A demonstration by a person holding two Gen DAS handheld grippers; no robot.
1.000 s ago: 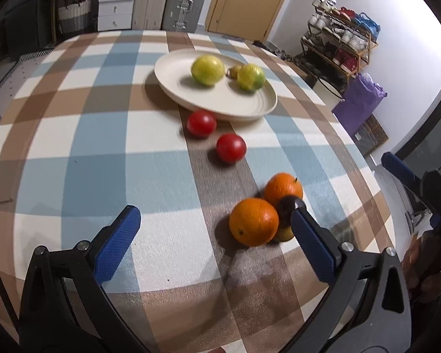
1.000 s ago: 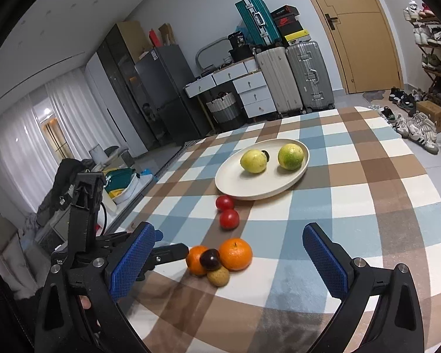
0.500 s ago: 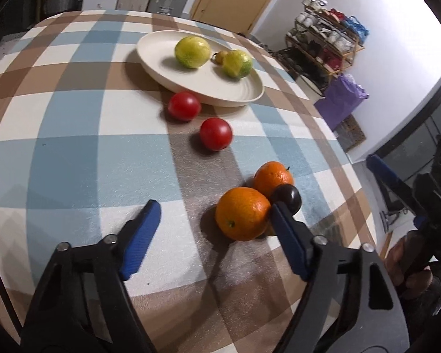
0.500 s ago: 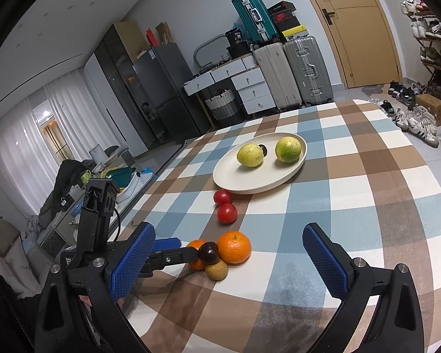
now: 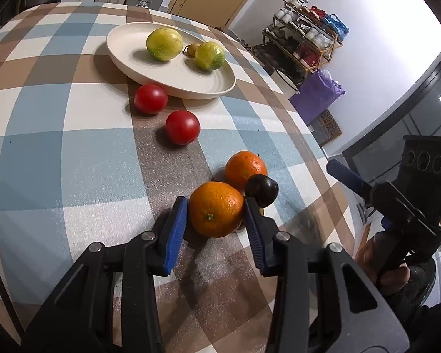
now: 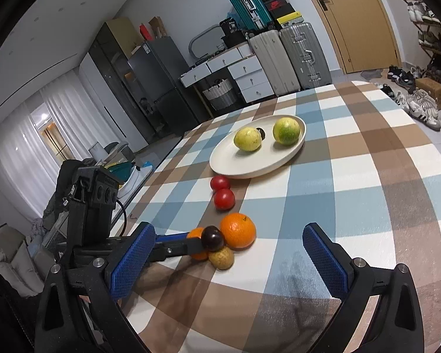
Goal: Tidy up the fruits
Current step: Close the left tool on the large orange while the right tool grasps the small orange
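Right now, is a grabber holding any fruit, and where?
The left gripper pinches the near orange by its two sides, on the table. The right gripper holds nothing.

Left hand-held gripper (image 5: 215, 216) pads flank near orange (image 5: 216, 212) — touching

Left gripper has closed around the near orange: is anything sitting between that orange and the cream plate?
Yes. From the round orange in the left gripper, two red tomatoes lie in line toward the oval cream plate, the farther tomato right beside its rim. Lifting over should avoid them.
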